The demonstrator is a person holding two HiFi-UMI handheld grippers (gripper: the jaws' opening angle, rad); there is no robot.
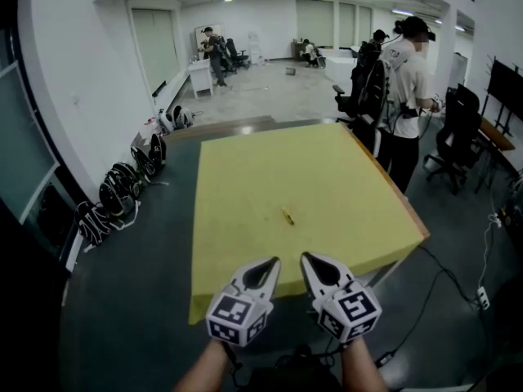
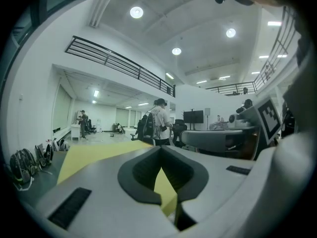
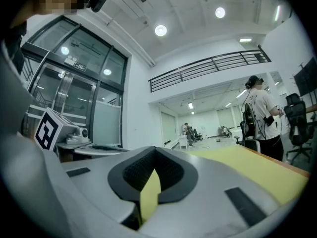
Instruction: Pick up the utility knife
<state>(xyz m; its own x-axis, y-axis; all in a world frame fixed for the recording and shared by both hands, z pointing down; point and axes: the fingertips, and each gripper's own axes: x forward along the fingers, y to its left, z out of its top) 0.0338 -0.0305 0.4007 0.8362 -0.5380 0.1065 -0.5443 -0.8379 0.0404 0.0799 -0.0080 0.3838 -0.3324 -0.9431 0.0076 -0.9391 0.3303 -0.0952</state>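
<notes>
A small yellow utility knife [image 1: 288, 216] lies on the yellow table top [image 1: 245, 186], a little nearer than its middle. In the head view my left gripper [image 1: 272, 261] and right gripper [image 1: 306, 257] hover side by side over the table's near edge, tips pointing at the knife and a short way from it. Both are shut with nothing held. In the left gripper view the left gripper [image 2: 161, 148] has its tips meeting, with the yellow table top [image 2: 94, 152] ahead. The right gripper [image 3: 155, 148] looks the same in its own view. Neither gripper view shows the knife.
Several backpacks [image 1: 122, 190] line the floor along the left wall. A person [image 1: 406, 80] stands at the table's far right corner beside office chairs [image 1: 453, 137]. Cables and a power strip [image 1: 482, 296] lie on the floor to the right. Other people are far back.
</notes>
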